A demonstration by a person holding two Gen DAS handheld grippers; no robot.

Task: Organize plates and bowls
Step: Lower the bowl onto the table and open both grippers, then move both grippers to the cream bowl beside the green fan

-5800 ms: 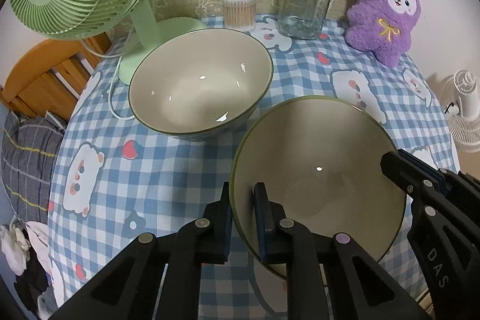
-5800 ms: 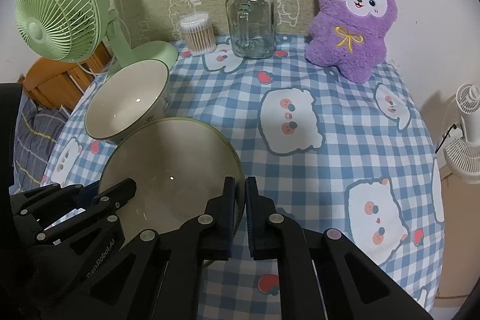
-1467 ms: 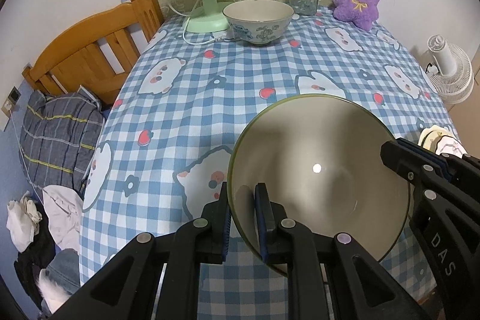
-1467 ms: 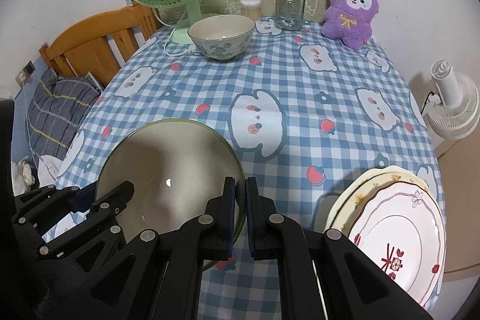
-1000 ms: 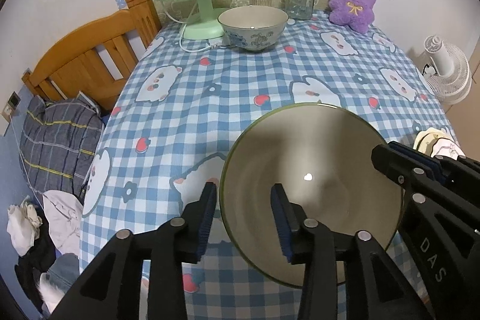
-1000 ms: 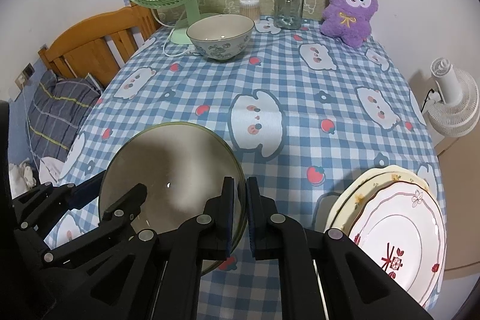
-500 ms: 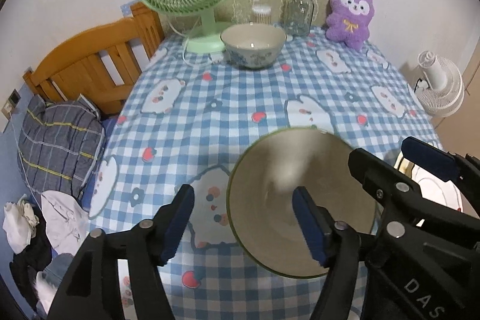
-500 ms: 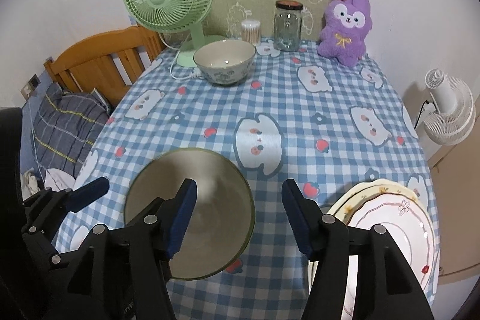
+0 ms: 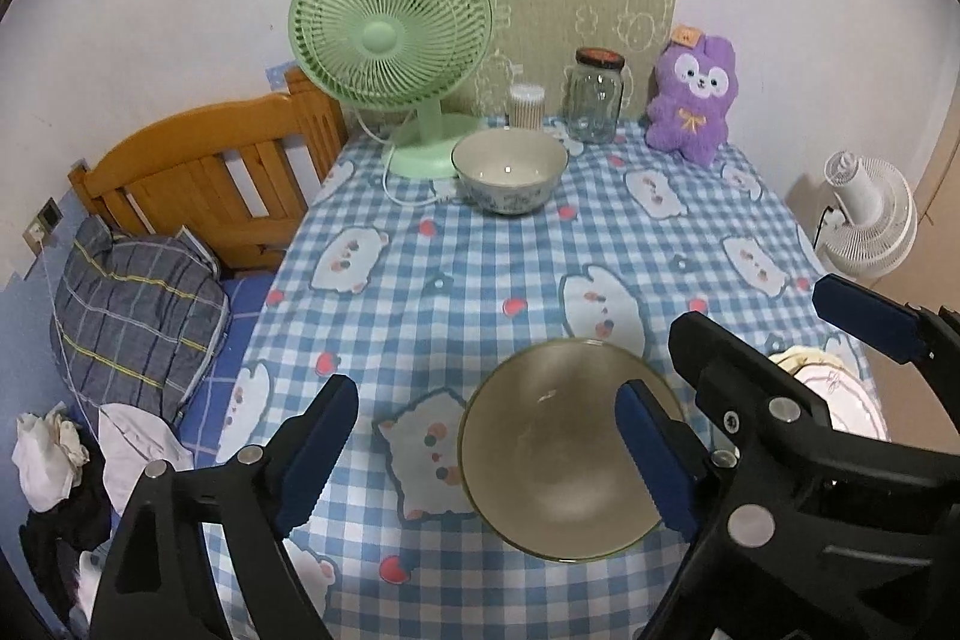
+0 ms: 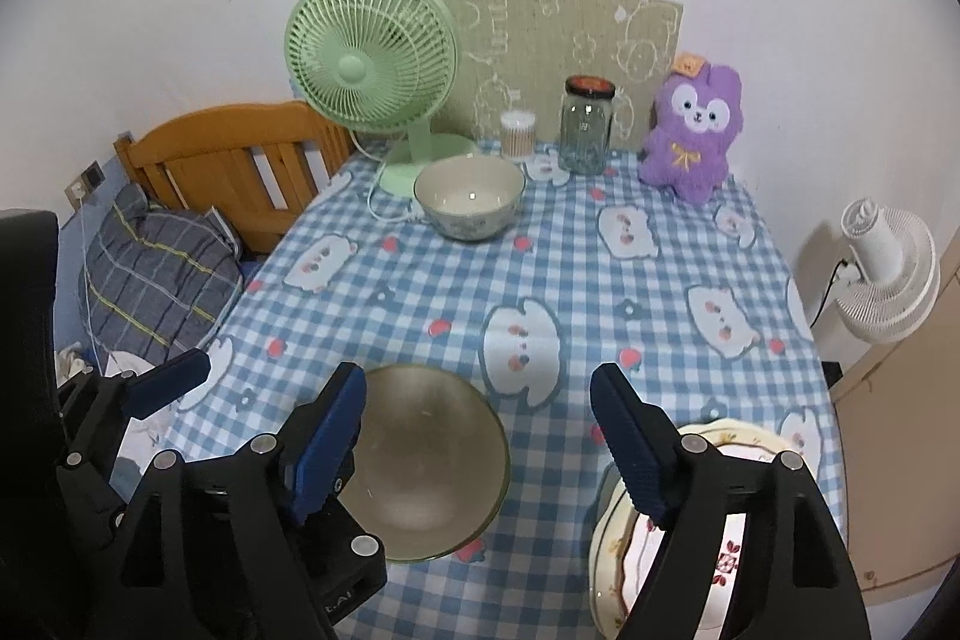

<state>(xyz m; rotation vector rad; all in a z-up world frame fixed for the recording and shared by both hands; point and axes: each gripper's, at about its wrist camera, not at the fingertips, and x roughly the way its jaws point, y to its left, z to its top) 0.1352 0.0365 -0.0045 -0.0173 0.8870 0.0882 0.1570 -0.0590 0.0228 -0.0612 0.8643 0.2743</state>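
A green-rimmed bowl (image 9: pixel 561 451) rests on the checked tablecloth near the table's front edge; it also shows in the right wrist view (image 10: pixel 429 463). My left gripper (image 9: pixel 486 451) is open above it, with the bowl between the spread fingers. My right gripper (image 10: pixel 480 439) is open and raised, just right of the bowl. A second bowl with blue pattern (image 9: pixel 509 169) stands at the back by the fan, also in the right wrist view (image 10: pixel 468 197). Stacked plates (image 10: pixel 738 520) lie at the front right corner, partly hidden by my right finger.
A green fan (image 9: pixel 390 40), a glass jar (image 9: pixel 595 95), a cotton swab box (image 9: pixel 526 105) and a purple plush (image 9: pixel 693 97) line the back edge. A wooden bed frame (image 9: pixel 204 178) and pillow (image 9: pixel 132 316) lie left. A white floor fan (image 9: pixel 867 220) stands right.
Both grippers have opened, let go of the green-rimmed bowl and pulled back and up. The bowl now rests on the cloth at the front.
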